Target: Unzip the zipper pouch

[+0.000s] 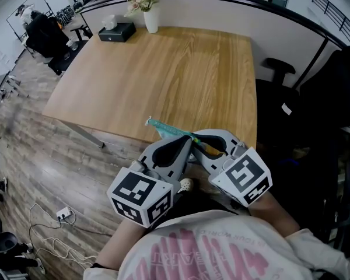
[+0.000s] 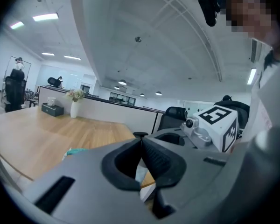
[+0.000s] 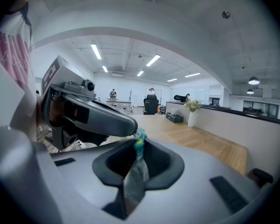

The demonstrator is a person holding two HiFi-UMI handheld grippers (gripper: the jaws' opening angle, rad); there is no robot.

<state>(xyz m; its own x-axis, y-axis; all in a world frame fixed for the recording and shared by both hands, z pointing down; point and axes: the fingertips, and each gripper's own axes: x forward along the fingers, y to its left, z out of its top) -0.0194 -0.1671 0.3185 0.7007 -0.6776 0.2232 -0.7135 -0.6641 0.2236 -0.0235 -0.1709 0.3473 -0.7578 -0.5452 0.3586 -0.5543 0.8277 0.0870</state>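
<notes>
At the near edge of the light wooden table (image 1: 163, 69), close to the right corner: a grey fabric zipper pouch with a teal zipper (image 1: 166, 128), held between two grippers. Teal zipper end sticking out to the left past the near edge of the table, the rest hidden under the gripper bodies in the head view.

Right gripper (image 1: 199, 140), clamped on the pouch: in the right gripper view (image 3: 139, 141), grey fabric (image 3: 136, 174) pinched upright between the two dark pads, teal zipper end poking out at the tips.

Left gripper (image 1: 185, 143), jaws pressed together: in the left gripper view (image 2: 141, 141), ribbed pads meeting at the tips, a pale strip of pouch (image 2: 141, 175) showing in the hollow behind them. Tip of this gripper right against the teal zipper end in the right gripper view; impossible to tell whether the pull tab sits between the pads.

Both grippers nose to nose, marker cubes towards the person in the white shirt with pink print (image 1: 198, 249).

At the far edge of the table: a white vase of pale flowers (image 1: 151, 17) and, just left of it, a black tissue box (image 1: 117, 32). Right of the table, a black office chair (image 1: 280, 69).
</notes>
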